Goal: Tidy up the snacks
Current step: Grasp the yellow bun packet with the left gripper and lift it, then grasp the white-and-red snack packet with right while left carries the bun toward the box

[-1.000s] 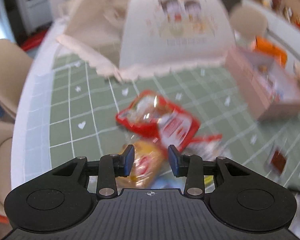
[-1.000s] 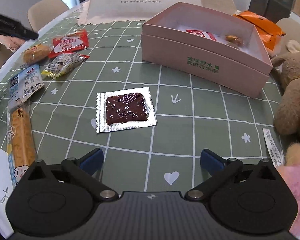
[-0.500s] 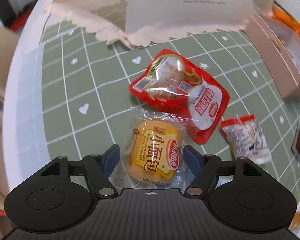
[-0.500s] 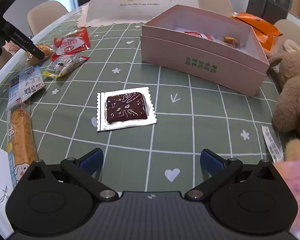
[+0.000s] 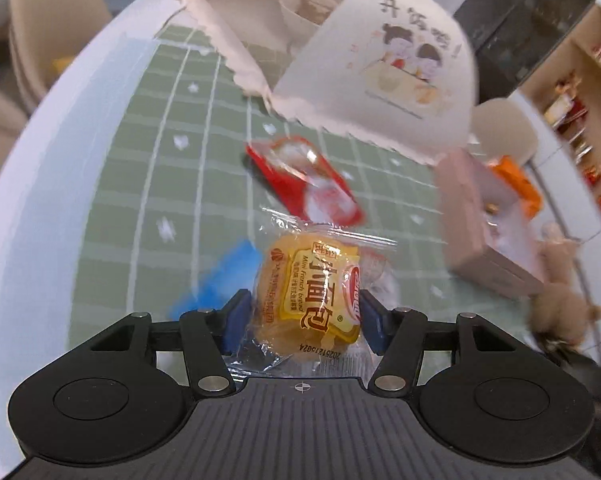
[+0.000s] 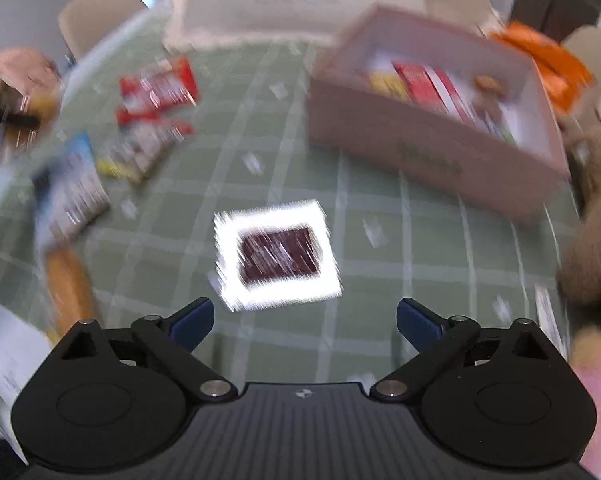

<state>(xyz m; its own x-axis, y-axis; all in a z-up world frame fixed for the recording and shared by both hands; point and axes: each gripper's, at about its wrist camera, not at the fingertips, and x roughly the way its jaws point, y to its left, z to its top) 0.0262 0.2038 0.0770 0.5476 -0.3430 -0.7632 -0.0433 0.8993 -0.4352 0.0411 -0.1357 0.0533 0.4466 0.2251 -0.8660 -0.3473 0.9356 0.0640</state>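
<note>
A yellow mini bread packet point(image 5: 308, 288) sits between the blue pads of my left gripper point(image 5: 305, 314). The jaws are closing and press on its sides, and it hangs above the green checked tablecloth point(image 5: 140, 200). Behind it lies a red snack packet point(image 5: 304, 180). The pink box point(image 6: 420, 140) at the back right holds several snacks. My right gripper point(image 6: 304, 318) stands open and empty just in front of a silver-wrapped brown square snack point(image 6: 278, 256). This view is blurred by motion.
A white printed food cover point(image 5: 380, 72) stands at the back of the table. A blue-and-white packet point(image 6: 72, 196), a long bread bar point(image 6: 68, 288) and red packets point(image 6: 158, 88) lie at the left. A brown plush toy point(image 6: 592, 248) sits right, an orange bag point(image 6: 548, 64) behind the box.
My left gripper opened wide around the bread packet, then closed on it and lifted it off the cloth while rolling. My right gripper rose a little and stayed open.
</note>
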